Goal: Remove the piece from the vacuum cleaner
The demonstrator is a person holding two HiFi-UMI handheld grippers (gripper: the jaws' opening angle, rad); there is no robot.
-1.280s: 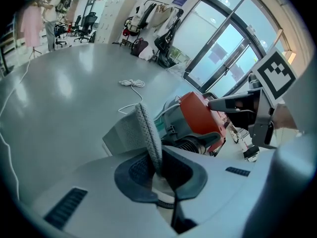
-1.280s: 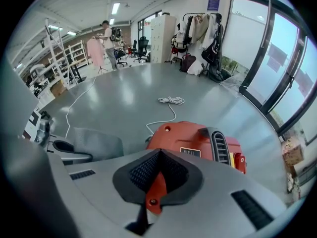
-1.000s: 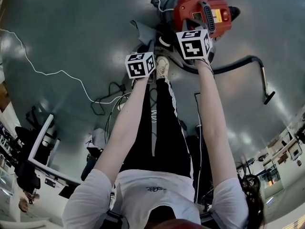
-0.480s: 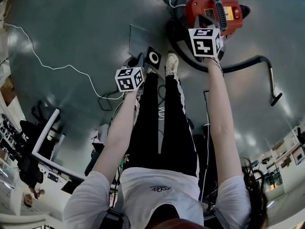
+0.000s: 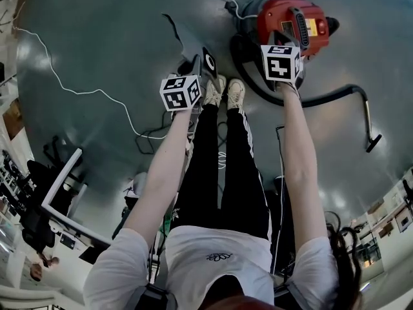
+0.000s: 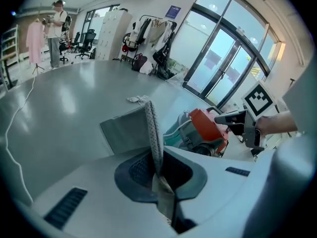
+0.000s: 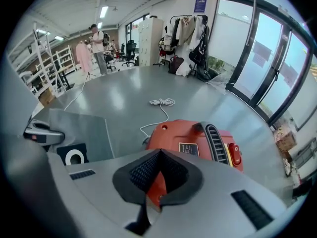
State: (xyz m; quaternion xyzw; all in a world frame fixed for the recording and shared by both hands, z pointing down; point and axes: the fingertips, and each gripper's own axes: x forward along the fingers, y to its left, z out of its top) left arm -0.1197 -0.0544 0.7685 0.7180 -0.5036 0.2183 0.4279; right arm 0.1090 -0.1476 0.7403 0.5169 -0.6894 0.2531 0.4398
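Note:
The red vacuum cleaner (image 5: pixel 290 21) stands on the grey floor just ahead of the person's feet. My right gripper (image 5: pixel 282 44) is down on it, shut on an edge of its red top (image 7: pixel 188 140). The removed piece is a grey dust bag (image 5: pixel 187 44) with a black collar and white ring (image 5: pixel 208 62). It hangs from my left gripper (image 5: pixel 192 70), left of the vacuum and off it. In the left gripper view the jaws are shut on the bag's speckled fabric edge (image 6: pixel 153 128). The right gripper view shows the bag (image 7: pixel 74 125) and its collar (image 7: pixel 74 156) at the left.
The vacuum's black hose (image 5: pixel 329 89) curves right to a wand and floor nozzle (image 5: pixel 373 144). A white cable (image 5: pixel 77 92) crosses the floor at the left and a coiled white cord (image 7: pixel 162 102) lies beyond the vacuum. The person's shoes (image 5: pixel 226 92) are beside the vacuum. Glass doors and a clothes rack (image 6: pixel 158 38) stand far off.
My left gripper has drawn the grey bag out and away to the left of the vacuum, so its black collar now shows. The right gripper has stayed on the red top.

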